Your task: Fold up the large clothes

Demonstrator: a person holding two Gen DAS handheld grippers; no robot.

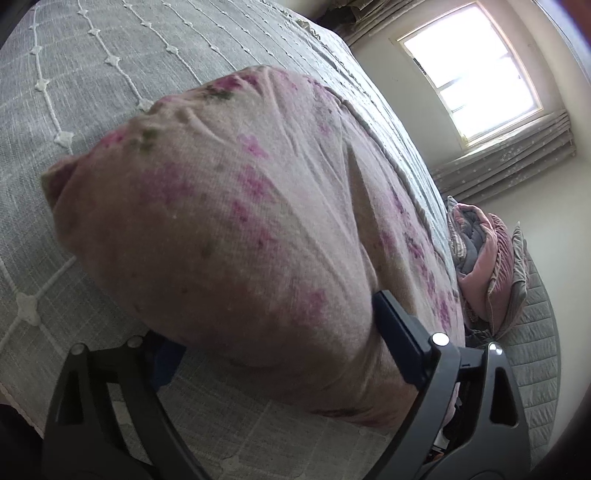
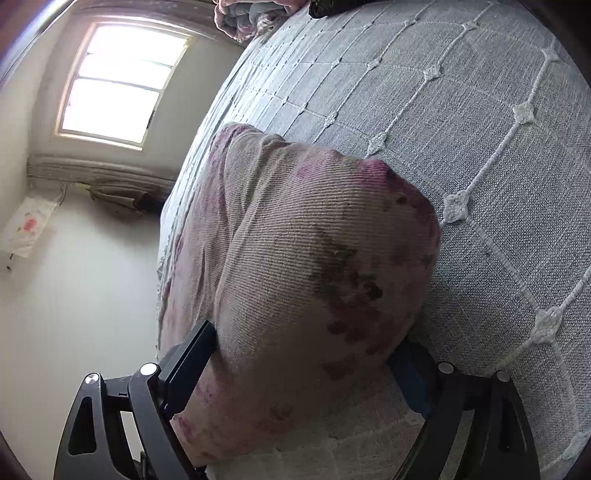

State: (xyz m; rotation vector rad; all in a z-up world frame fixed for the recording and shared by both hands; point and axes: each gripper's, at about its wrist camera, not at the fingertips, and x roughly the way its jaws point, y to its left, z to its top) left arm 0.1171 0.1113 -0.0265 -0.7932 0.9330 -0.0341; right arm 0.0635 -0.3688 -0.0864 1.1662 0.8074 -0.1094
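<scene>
A folded bundle of beige cloth (image 1: 229, 206) printed with magenta flowers and green leaves lies on the grey bedspread (image 1: 92, 92). My left gripper (image 1: 273, 325) straddles its near end with the jaws wide. The right pad (image 1: 399, 339) lies along the cloth's side, and the left fingertip is hidden under the overhanging fold. In the right wrist view the same cloth (image 2: 314, 240) fills the space between the fingers of my right gripper (image 2: 304, 336). Its left pad (image 2: 192, 354) sits against the cloth, and bedspread (image 2: 480, 147) shows beside the other finger. Neither gripper visibly squeezes the cloth.
A heap of pink and grey bedding (image 1: 484, 266) sits at the far end of the bed, also seen as the heap (image 2: 251, 18). A bright window (image 1: 472, 70) and pleated curtain (image 1: 509, 155) are on the wall. The bed's edge (image 2: 173, 221) drops toward the wall.
</scene>
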